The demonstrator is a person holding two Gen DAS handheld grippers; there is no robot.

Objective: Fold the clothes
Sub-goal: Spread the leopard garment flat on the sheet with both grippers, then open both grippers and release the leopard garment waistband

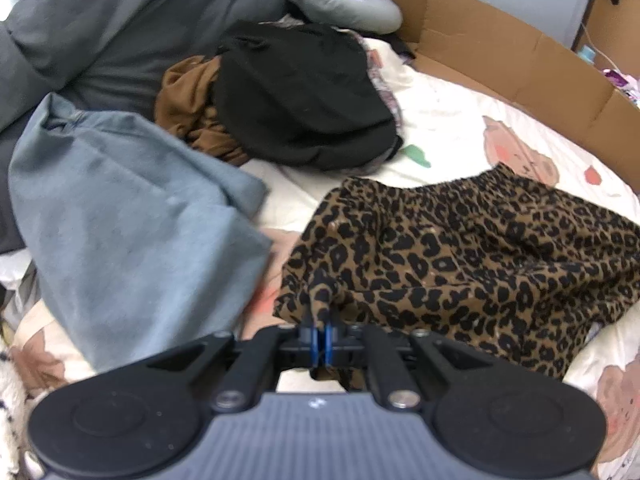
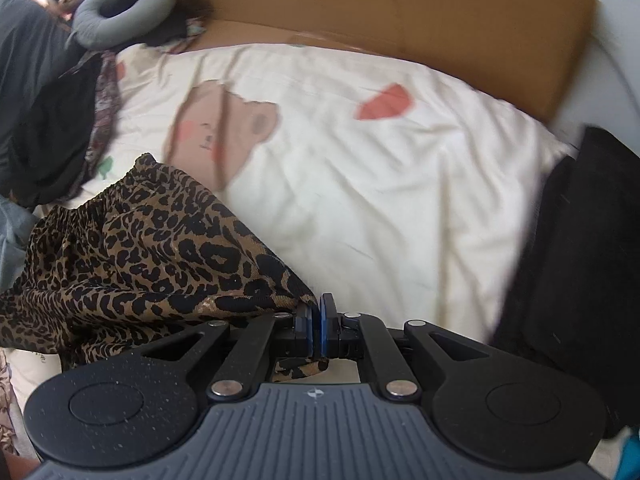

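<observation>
The leopard-print garment (image 1: 460, 248) lies bunched on the cream bedsheet (image 2: 360, 184), beside a blue-grey garment (image 1: 132, 220) and a black garment (image 1: 300, 100). The left gripper (image 1: 320, 334) is clamped on 1 edge of it. The right gripper (image 2: 316, 328) is clamped on another edge, apparently a corner; blur limits certainty.

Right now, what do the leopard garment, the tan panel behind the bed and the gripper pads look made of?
Leopard garment: thin woven fabric, matte; drapes in soft folds, gathered elastic edge. Exact fibre unclear.
Tan panel: corrugated cardboard, matte; creased fold lines, raw cut edges.
Pads: blue, probably rubber or soft plastic; too small to be sure.
</observation>
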